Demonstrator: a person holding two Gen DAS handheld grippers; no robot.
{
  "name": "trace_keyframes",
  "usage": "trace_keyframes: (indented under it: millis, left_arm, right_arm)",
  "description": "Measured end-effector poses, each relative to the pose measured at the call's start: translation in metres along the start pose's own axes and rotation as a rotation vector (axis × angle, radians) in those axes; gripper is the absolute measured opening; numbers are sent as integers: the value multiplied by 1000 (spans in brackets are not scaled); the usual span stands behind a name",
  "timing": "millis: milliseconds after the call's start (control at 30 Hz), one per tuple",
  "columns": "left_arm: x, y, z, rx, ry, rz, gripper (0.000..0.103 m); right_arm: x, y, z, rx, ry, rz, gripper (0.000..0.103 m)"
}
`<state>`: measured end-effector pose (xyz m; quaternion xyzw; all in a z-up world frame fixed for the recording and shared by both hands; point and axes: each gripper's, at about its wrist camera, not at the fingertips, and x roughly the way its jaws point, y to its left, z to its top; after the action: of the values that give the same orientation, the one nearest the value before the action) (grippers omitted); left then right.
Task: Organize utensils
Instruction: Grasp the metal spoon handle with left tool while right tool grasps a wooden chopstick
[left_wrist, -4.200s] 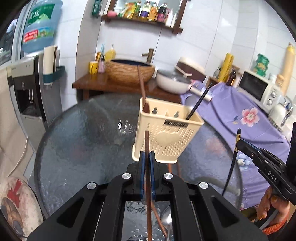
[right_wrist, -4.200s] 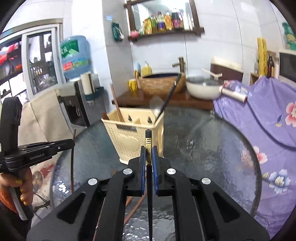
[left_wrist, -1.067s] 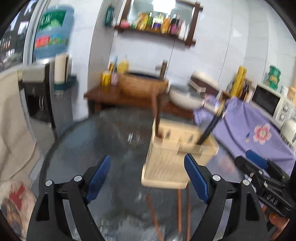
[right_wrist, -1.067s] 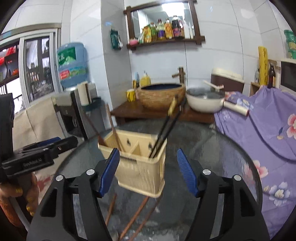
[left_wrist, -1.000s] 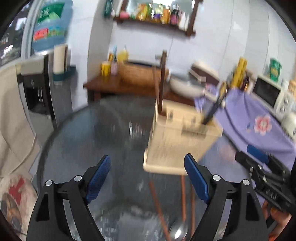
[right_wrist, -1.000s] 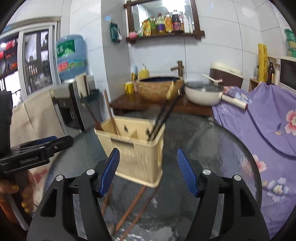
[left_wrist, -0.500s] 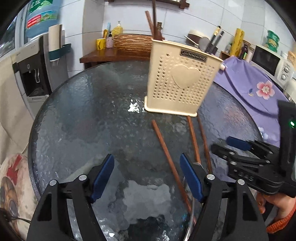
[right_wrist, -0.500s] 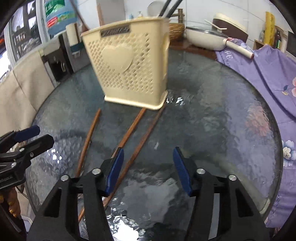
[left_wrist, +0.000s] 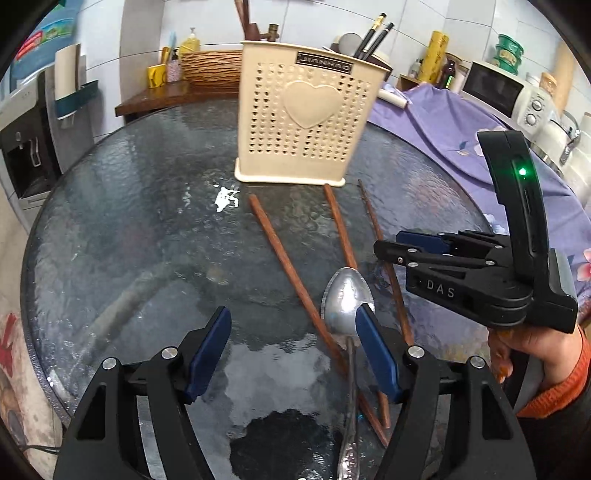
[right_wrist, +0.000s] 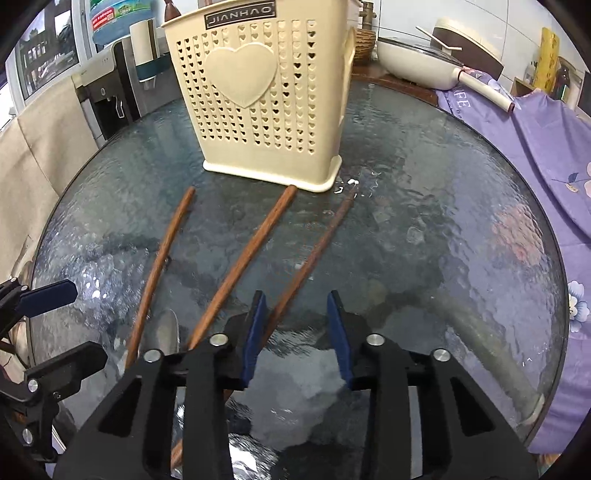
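Observation:
A cream perforated utensil holder (left_wrist: 303, 114) with a heart on its front stands on the round glass table (left_wrist: 122, 206); it also shows in the right wrist view (right_wrist: 266, 99). It holds brown and black chopsticks. Three brown chopsticks (left_wrist: 291, 273) (right_wrist: 236, 273) and a metal spoon (left_wrist: 347, 302) lie on the glass in front of it. My left gripper (left_wrist: 293, 345) is open and empty, low over the spoon and chopsticks. My right gripper (right_wrist: 295, 328) is open and empty, just above the rightmost chopstick (right_wrist: 310, 258); it also shows in the left wrist view (left_wrist: 413, 243).
A purple flowered cloth (left_wrist: 461, 122) covers a counter right of the table, with a microwave (left_wrist: 495, 88). A wooden shelf behind holds a woven basket (left_wrist: 210, 68) and a white pan (right_wrist: 417, 59). A water dispenser (left_wrist: 26, 147) stands at left.
Both grippers held chopsticks earlier, then opened once those stood in the holder. Since then both have dropped low toward the chopsticks and spoon on the glass.

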<state>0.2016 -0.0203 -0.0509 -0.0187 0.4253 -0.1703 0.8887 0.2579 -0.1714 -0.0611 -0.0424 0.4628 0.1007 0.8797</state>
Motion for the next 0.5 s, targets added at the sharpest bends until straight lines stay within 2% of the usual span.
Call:
trace_keyframes:
  millis: [233,500]
  left_arm:
    - [8,-20,3,92,-9,-52,68]
    - [28,-35,10,173,34,-73,67]
  right_arm:
    - [-11,-15,-11,-1,10,3,28]
    - [-19,-24,-19,12,19,13,28]
